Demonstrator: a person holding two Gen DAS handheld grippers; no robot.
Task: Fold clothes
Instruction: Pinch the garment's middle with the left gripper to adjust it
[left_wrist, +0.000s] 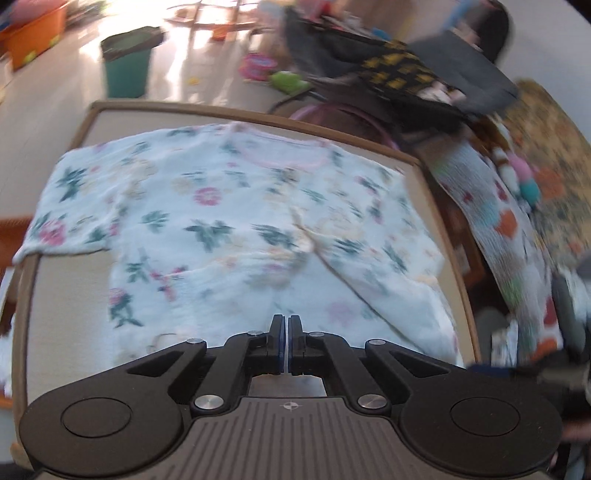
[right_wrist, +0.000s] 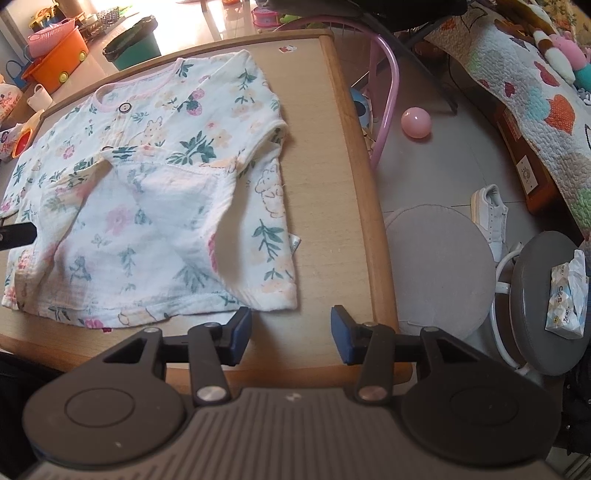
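A floral baby shirt (right_wrist: 155, 192) lies flat on the wooden table (right_wrist: 332, 192), one sleeve folded in across its front, pink-trimmed neckline at the far side. The left wrist view is smeared by blur, so the print on the shirt (left_wrist: 229, 229) is hard to read there. The left gripper (left_wrist: 287, 332) is clenched, pads together with nothing visibly between them. The right gripper (right_wrist: 291, 332) hangs released over bare table just beside the shirt's near hem. A dark tip at the left edge of the right wrist view is cut off.
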